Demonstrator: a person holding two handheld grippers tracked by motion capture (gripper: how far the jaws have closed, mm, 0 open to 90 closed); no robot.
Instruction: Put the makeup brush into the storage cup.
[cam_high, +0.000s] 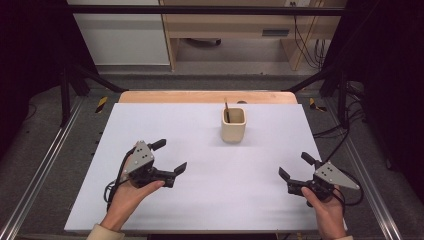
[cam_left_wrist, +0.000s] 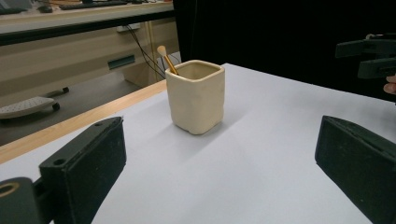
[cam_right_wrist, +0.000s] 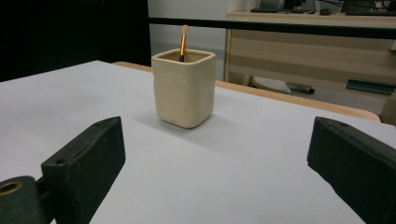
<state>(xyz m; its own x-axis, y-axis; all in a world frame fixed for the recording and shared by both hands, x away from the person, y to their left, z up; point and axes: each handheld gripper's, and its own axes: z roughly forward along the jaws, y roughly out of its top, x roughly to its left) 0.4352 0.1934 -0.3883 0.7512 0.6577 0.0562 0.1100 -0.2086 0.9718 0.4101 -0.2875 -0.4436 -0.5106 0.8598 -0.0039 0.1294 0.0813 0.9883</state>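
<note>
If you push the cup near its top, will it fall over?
Probably not easily. The cup looks thick-walled and squarish with a flat base, so it likely slides on the smooth white table. It seems ceramic, so heavy-ish and breakable. The thin brush leaning inside would likely rattle or shift.
</note>
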